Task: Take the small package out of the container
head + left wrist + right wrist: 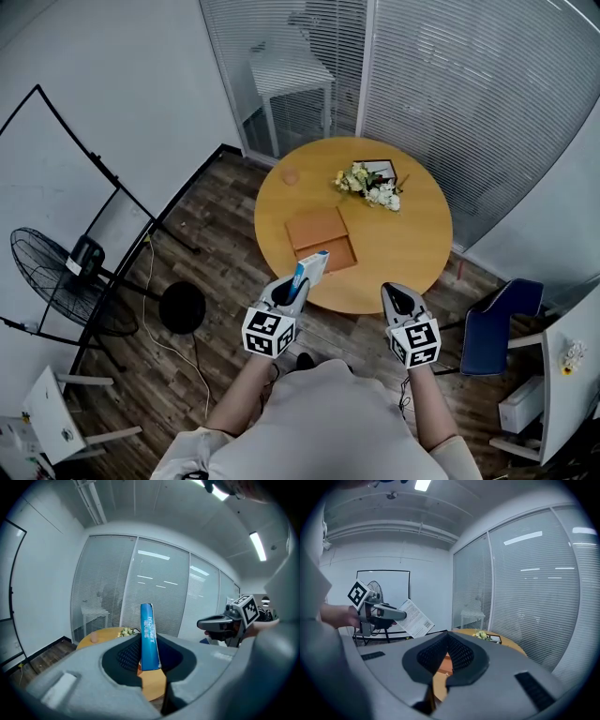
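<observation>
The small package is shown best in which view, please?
The left gripper view: the small package stands upright, clamped in the left tool. The right gripper view shows its white printed face; the head view shows it tiny.

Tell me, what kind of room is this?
Probably an office or small meeting room. It has glass walls with blinds, a round wooden table, and a whiteboard on a stand beside a floor fan.
</observation>
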Tool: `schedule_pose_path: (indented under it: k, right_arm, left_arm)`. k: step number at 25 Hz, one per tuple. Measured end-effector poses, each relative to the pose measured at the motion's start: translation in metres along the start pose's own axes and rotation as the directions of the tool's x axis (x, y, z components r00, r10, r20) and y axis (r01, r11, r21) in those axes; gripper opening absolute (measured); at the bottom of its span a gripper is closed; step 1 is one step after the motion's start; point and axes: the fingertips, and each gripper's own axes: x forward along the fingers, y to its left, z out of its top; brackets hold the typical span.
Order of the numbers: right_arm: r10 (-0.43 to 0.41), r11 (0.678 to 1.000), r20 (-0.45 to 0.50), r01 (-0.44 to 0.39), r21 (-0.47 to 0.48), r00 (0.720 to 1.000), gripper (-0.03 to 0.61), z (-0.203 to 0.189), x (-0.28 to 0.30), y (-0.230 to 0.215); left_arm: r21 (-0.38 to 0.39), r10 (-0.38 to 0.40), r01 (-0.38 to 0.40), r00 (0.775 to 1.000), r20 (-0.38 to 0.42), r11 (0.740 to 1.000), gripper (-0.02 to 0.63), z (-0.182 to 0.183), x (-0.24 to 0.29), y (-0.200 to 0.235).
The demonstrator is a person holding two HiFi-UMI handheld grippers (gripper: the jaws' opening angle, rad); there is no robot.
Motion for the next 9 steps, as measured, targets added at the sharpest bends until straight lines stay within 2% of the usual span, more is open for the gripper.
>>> schedule_pose_path:
  k: [4,9]
  right_arm:
    - [0.003,1.0,0.0,-0.003,0.004,1.0,0.005,0.0002,-0.0027,-0.0007]
    - [0.004,1.0,0.002,-0.004,0.005,1.0,0.005,0.0004,-0.0035,-0.0057]
  left_arm:
    - [-0.037,0.001,-0.001,1.0,-0.001,0.999,0.074,-0.0031,-0.0007,-0.0003]
    - [-0.022,0.005,-0.005,1.0,-0.003,1.0,0.074,-0.0021,0.0031,-0.0031]
